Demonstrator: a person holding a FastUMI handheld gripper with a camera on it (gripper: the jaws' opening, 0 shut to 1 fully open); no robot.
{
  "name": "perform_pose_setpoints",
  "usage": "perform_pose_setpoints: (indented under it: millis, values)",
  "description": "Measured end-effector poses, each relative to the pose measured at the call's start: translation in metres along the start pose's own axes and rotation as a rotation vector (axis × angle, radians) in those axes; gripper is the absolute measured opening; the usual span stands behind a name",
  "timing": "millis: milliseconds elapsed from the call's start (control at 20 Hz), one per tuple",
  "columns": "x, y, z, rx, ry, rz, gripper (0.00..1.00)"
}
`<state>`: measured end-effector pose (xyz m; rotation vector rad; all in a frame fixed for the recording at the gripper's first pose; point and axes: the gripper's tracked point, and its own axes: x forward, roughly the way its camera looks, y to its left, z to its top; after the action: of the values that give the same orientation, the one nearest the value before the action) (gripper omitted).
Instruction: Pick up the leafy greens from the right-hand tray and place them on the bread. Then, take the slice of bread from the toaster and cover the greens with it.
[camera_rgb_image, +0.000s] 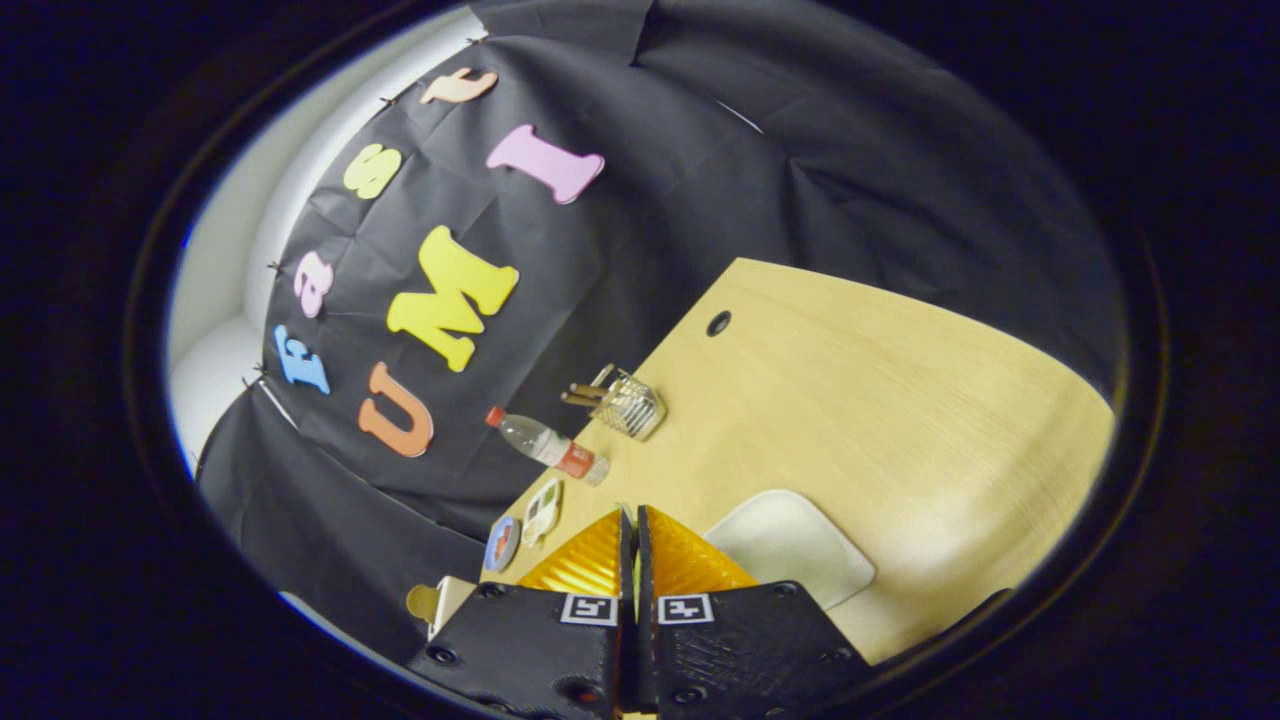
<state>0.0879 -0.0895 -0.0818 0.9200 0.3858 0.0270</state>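
Pressed nearly together on gripper (636, 520), jaws perhaps pinching a thin green sliver, leafy greens otherwise untellable; white tray (800, 550) at two o'clock; toaster (630, 405) at twelve on bench (850, 380), bread (585, 395) upright for pinching.

The gripper (634, 560) has a black, faceted body with round screws at its corners. Each finger carries a small square black-and-white marker; a thin greenish sliver, possibly, shows between them.
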Motion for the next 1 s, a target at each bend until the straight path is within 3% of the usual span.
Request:
perform_pose_setpoints:
  millis: [550, 1000]
  values:
    - [0.047, 0.129, -0.103, 0.048, 0.104, 0.194, 0.0]
    - [0.094, 0.147, -0.192, 0.09, 0.214, 0.21, 0.0]
